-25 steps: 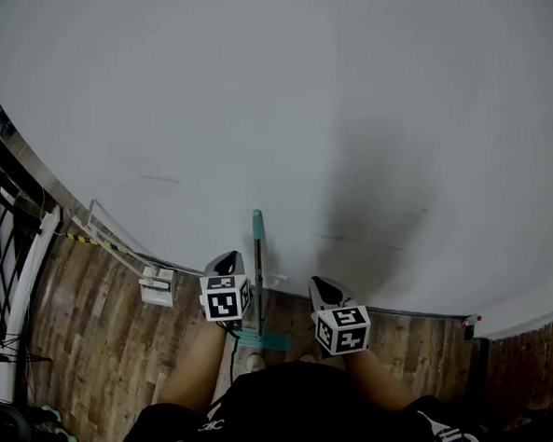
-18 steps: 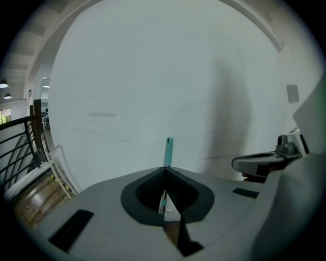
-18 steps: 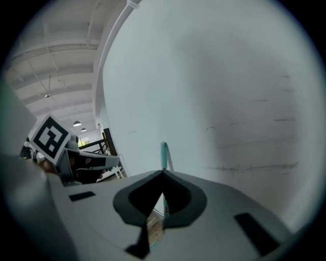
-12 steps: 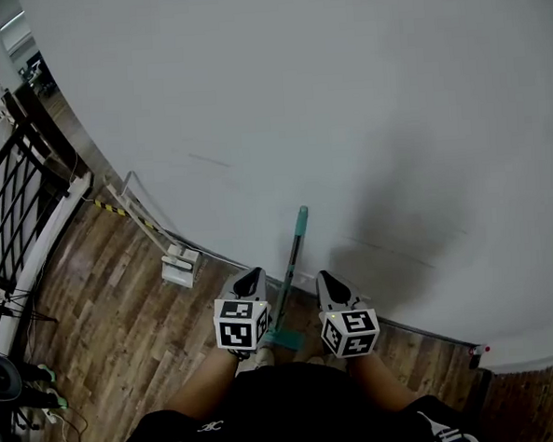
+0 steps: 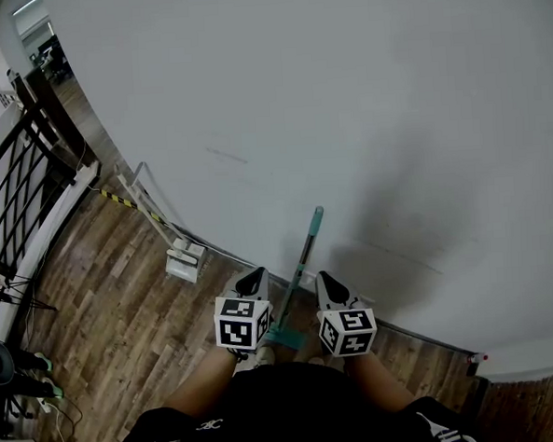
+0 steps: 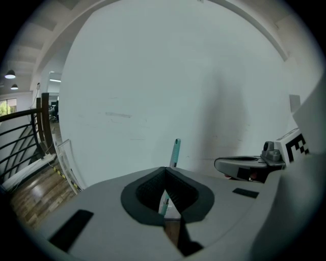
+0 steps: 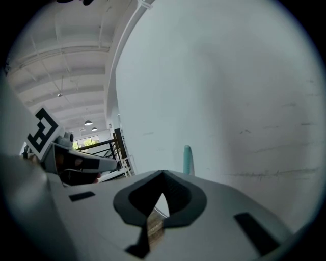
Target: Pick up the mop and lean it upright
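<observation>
W/ the mop [image 5: 304, 260] propped handle-top against the wall [image 5: 362, 98] & standing unaided, left gripper [image 5: 252, 280] & right gripper [image 5: 329, 281], near the wall's foot, were pinched closed on nothing, prob. as no hold was needed.

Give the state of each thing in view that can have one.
mop: upright, head on the floor, handle leaning against the wall, gripped by nothing.
left tongs: shut, empty, beside the mop.
right tongs: shut, empty, on the mop's other side.
</observation>
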### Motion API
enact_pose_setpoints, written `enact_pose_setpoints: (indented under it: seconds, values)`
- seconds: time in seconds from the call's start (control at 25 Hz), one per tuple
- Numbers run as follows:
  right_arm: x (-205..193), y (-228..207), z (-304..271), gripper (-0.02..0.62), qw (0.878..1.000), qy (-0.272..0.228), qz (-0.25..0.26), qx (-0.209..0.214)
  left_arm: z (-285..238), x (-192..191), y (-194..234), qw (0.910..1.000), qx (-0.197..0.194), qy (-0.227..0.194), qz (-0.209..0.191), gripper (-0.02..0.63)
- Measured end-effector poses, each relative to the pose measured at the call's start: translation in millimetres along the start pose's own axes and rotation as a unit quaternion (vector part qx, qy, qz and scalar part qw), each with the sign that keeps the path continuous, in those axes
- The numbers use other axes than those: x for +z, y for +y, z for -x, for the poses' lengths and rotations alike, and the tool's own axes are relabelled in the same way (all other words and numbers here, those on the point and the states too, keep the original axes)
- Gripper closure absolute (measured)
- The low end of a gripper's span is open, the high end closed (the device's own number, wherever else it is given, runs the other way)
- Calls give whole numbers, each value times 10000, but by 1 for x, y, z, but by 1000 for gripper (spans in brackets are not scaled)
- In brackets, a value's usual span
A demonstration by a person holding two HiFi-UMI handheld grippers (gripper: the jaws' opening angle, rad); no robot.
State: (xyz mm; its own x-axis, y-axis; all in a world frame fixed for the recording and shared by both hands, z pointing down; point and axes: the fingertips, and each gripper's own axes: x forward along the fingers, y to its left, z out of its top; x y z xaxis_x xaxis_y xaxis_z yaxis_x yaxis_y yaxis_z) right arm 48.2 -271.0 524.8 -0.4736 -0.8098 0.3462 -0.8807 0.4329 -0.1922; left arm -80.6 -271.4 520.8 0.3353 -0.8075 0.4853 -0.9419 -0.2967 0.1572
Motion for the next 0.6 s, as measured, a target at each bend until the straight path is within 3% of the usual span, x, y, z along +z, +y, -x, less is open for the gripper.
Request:
enact_pose_setpoints:
  seconds: [0.6]
  values:
    - [-6, 13, 4, 583, 10000, 9, 60, 21, 8, -8, -2, 9999, -94, 33, -67, 606]
